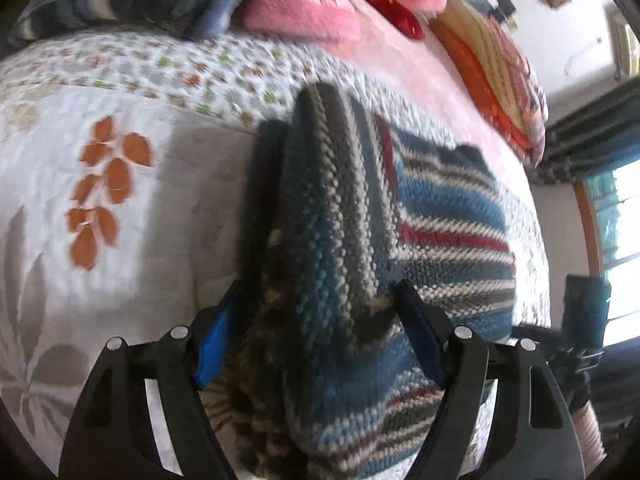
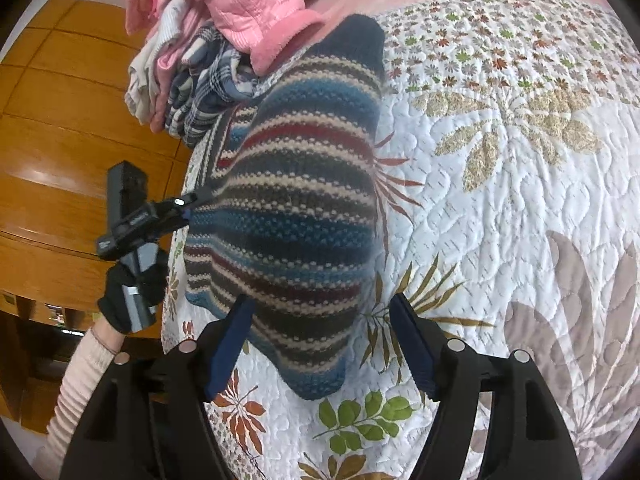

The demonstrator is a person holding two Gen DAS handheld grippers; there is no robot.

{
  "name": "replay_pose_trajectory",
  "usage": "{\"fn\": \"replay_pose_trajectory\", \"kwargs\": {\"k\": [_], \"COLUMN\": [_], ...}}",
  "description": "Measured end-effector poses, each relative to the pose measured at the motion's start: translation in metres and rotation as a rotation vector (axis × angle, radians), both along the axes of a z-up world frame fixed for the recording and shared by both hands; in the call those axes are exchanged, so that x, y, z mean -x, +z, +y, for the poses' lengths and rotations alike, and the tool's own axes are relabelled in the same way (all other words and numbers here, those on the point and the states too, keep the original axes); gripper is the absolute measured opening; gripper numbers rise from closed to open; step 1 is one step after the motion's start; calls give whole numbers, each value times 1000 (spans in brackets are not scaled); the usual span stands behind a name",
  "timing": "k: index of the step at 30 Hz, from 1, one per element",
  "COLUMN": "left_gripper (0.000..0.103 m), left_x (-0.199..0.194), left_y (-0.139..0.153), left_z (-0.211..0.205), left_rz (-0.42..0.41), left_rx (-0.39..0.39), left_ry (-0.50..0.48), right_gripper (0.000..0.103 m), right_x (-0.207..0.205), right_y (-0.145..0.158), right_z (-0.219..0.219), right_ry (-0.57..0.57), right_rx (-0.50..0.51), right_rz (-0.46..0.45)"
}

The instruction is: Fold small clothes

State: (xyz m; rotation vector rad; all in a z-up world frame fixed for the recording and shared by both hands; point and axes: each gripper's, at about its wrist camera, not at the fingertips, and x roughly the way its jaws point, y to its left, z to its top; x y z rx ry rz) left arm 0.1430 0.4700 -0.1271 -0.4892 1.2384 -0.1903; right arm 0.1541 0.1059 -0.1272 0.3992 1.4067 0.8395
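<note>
Striped knit sweater (image 2: 292,208) lifted over quilted bed (image 2: 520,208), left gripper (image 2: 188,210) jaws clamped on its edge, right gripper (image 2: 320,344) jaws apart around the lower corner

Premises: a bedroom in a private home. Work surface is a bed covered by a white quilted bedspread (image 2: 500,208) printed with leaves and small flowers, over a pink fleece blanket (image 1: 404,60). Loose household laundry is heaped at one edge: a pink padded jacket (image 2: 248,4) and a blue-and-white checked garment (image 2: 204,88). A folded orange, cream and pink striped blanket (image 1: 492,80) lies at the far side of the bed. Flooring beside the bed is glossy orange-brown wood (image 2: 60,128). A bright window with a wooden frame (image 1: 624,240) and dark teal curtain (image 1: 592,136) is set in a plain white wall (image 1: 576,20).
</note>
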Motion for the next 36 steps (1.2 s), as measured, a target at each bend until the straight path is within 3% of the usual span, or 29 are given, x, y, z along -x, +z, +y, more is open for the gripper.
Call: {"fn": "replay_pose_trajectory", "kwargs": {"k": [9,13,18,22,26,29,36], "left_gripper": [81,83,83,72,47,37,34], "left_x": [-12,-13,-15,-16,-16,-10,13], "left_y": [-23,-29,-31,-34,-32,-24,7], "left_z": [-6,-3,-13,-21,-26,-30,-77], "left_rz": [-21,-33,-45,-41,-25,-41,-100], "left_rx": [114,162,158,123,95,107,184], "left_ry": [-72,-79,-103,-112,-105,-83,-115], "right_gripper": [88,91,96,100,85,73,70], "right_x": [-20,-34,-47,-51,-48,-43,-31], "right_y": [13,2,-15,-33,-31,-16,39], "right_z": [9,21,42,55,57,49,14], "right_ry": [-32,-50,-57,-58,-65,-54,0], "right_rx": [-63,-103,-109,-130,-133,-134,-107], "right_rz": [-8,32,69,114,96,72,-13]}}
